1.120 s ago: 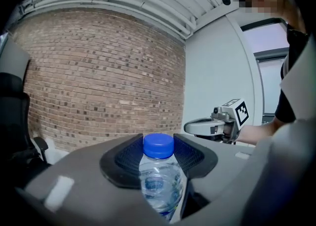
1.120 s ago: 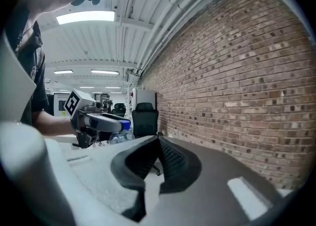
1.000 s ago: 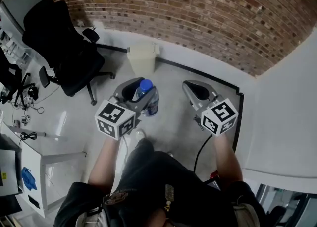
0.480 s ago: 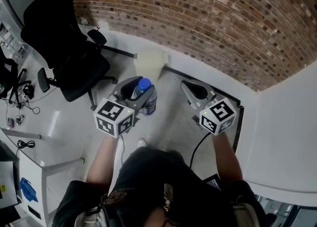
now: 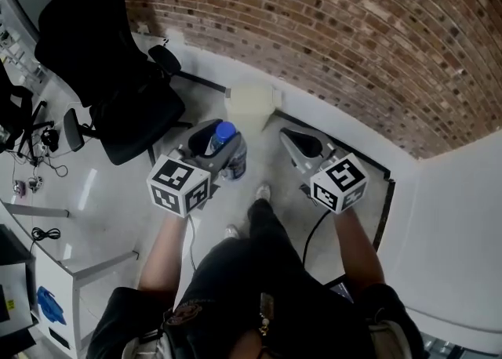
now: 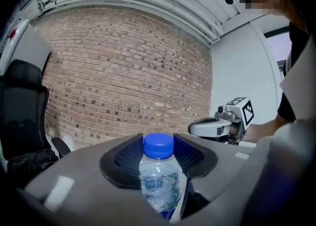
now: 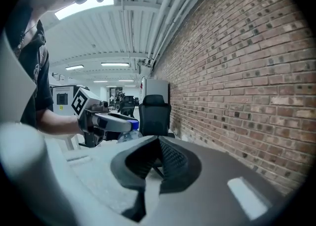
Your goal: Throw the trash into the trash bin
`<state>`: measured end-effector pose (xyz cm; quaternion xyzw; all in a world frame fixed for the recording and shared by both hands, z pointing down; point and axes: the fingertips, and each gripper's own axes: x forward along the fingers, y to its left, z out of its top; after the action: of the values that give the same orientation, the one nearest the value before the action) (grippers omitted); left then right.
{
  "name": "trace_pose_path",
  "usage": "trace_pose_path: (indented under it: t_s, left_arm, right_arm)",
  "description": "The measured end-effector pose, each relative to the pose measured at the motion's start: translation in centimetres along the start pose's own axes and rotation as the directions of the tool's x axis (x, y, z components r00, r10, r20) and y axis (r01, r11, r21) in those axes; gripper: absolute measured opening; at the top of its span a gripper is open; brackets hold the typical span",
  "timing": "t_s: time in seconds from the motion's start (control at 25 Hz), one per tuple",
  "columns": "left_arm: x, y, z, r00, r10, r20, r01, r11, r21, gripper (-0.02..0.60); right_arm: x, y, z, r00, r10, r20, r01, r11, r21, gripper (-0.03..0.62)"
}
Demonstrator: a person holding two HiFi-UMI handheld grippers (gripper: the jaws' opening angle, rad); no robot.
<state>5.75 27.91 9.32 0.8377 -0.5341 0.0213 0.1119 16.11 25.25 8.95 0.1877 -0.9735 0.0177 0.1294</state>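
Now mid-carry toward the bin (image 5: 249, 106), at 12 o'clock just beyond both tongs. Pinching the bottle (image 5: 234, 163) upright in the left tongs (image 5: 218, 146); holding the right tongs (image 5: 302, 146) pressed together on nothing. Next, probably: closing the last gap, reaching over the bin, then spreading the left pair. Compared with a second ago: nearer the bin, one shoe (image 5: 263, 191) stepped forward, same grip on the bottle.

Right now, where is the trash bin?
In the head view, the trash bin stands against the brick wall, just ahead of the left gripper and right of the black chair.
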Motion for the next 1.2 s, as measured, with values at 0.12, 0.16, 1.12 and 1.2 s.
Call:
trace_pose_path:
  t_s: [0.12, 0.16, 1.12, 1.2]
  left_arm:
    - [1.9, 2.1, -0.2, 1.000, 0.027, -0.014, -0.027, 1.000, -0.007, 0.199]
    - [2.6, 2.9, -0.3, 0.999, 0.036, -0.019, -0.036, 0.999, -0.008, 0.199]
    - [16.0, 22.6, 1.6, 0.960, 0.257, -0.112, -0.256, 0.966, 0.025, 0.199]
    - [16.6, 25.0, 1.2, 0.965, 0.237, -0.117, -0.235, 0.972, 0.027, 0.199]
  right_arm:
    - [2.6, -2.1, -0.2, 1.000, 0.031, -0.001, -0.031, 0.999, 0.007, 0.003]
    - [3.5, -2.9, -0.3, 0.999, 0.041, -0.002, -0.041, 0.999, 0.009, 0.003]
    - [24.4, -19.2, -2.3, 0.969, 0.240, -0.059, -0.233, 0.967, 0.102, 0.003]
    - [26.1, -19.5, -3.0, 0.973, 0.212, -0.087, -0.203, 0.974, 0.096, 0.003]
